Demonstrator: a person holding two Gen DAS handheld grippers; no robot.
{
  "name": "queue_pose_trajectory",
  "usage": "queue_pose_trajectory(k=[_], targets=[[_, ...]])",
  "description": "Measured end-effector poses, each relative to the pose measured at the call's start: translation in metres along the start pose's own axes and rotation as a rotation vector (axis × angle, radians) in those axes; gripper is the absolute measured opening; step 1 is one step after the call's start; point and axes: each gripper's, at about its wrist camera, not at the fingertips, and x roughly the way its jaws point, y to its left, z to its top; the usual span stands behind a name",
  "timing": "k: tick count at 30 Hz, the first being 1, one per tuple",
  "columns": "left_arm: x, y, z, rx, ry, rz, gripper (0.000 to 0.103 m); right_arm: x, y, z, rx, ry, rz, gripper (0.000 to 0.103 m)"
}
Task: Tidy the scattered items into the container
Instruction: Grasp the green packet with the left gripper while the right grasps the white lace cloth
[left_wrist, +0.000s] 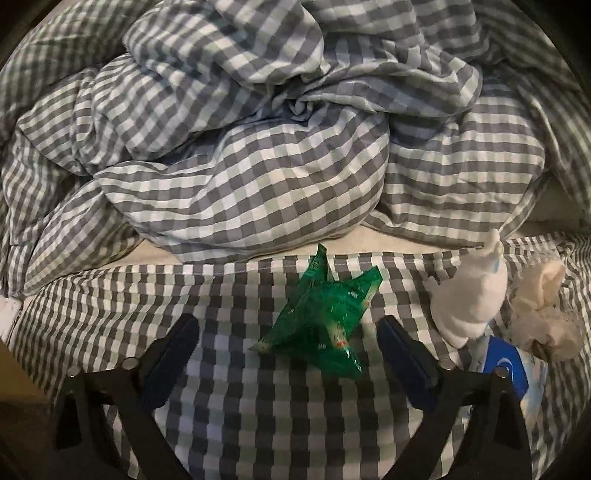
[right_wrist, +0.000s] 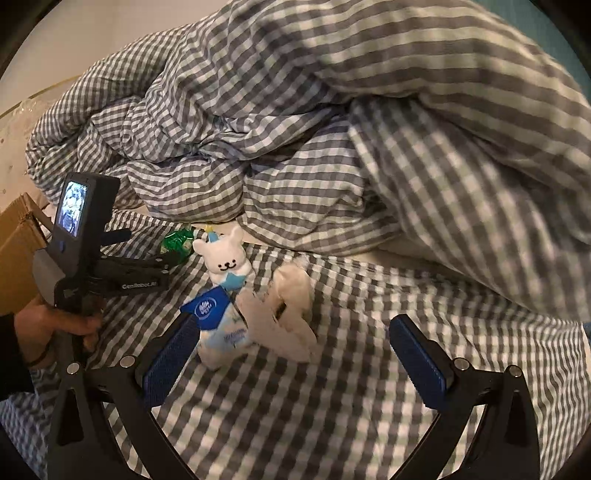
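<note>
Both views are dim and warm-toned, with the light falling unevenly from above. In the left wrist view the crumpled grey-and-white checked duvet (left_wrist: 258, 147) shows bright patches on its upper folds and deep shadow in the creases. The translucent green plastic wrapper (left_wrist: 321, 325) catches small glints. Fisheye distortion bends the checks toward the edges, and black vignetting fills the corners. In the right wrist view the duvet (right_wrist: 406, 147) is smeared by motion blur on the right, while the small white plush cat (right_wrist: 225, 258) stays fairly sharp.
</note>
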Motion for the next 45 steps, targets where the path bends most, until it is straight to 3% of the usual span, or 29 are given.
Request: queue_pose_trajectory(k=[2, 3, 4, 10, 20, 26, 27, 28, 29, 31, 37, 45], targets=[[0.007, -0.003, 0.000, 0.013, 0.035, 0.014, 0.066, 0.006, 0.003, 0.001, -0.005, 0.005, 0.000, 0.103], [0.012, -0.005, 0.000, 0.017, 0.062, 0.008, 0.043, 0.008, 0.005, 0.001, -0.005, 0.005, -0.001, 0.103], [0.014, -0.005, -0.001, 0.012, 0.074, 0.009, 0.040, 0.009, 0.006, 0.001, -0.005, 0.005, -0.002, 0.103], [0.004, -0.001, -0.004, 0.000, 0.035, 0.005, 0.029, 0.017, 0.007, -0.002, -0.011, 0.016, -0.013, 0.103], [-0.026, 0.013, -0.011, -0.072, 0.004, -0.021, 0.028, 0.059, 0.009, 0.005, -0.019, 0.070, -0.027, 0.103], [-0.039, 0.020, -0.017, -0.085, 0.002, -0.011, 0.028, 0.081, 0.008, 0.006, 0.018, 0.118, -0.087, 0.100], [-0.040, 0.021, -0.018, -0.087, 0.004, -0.009, 0.028, 0.084, 0.008, 0.006, 0.021, 0.138, -0.082, 0.097], [-0.042, 0.023, -0.018, -0.090, 0.003, -0.007, 0.028, 0.088, 0.008, 0.005, 0.020, 0.156, -0.074, 0.083], [-0.041, 0.025, -0.017, -0.090, 0.002, -0.002, 0.028, 0.090, 0.010, 0.004, 0.015, 0.170, -0.077, 0.049], [-0.052, 0.025, -0.017, -0.095, -0.006, 0.004, 0.028, 0.096, 0.010, 0.002, 0.017, 0.216, -0.092, 0.015], [-0.071, 0.030, -0.013, -0.103, -0.026, 0.019, 0.028, 0.075, 0.011, 0.002, 0.031, 0.161, -0.113, 0.010], [-0.099, 0.038, -0.001, -0.123, -0.066, 0.038, 0.028, 0.008, 0.013, 0.015, 0.025, 0.031, -0.110, 0.010]])
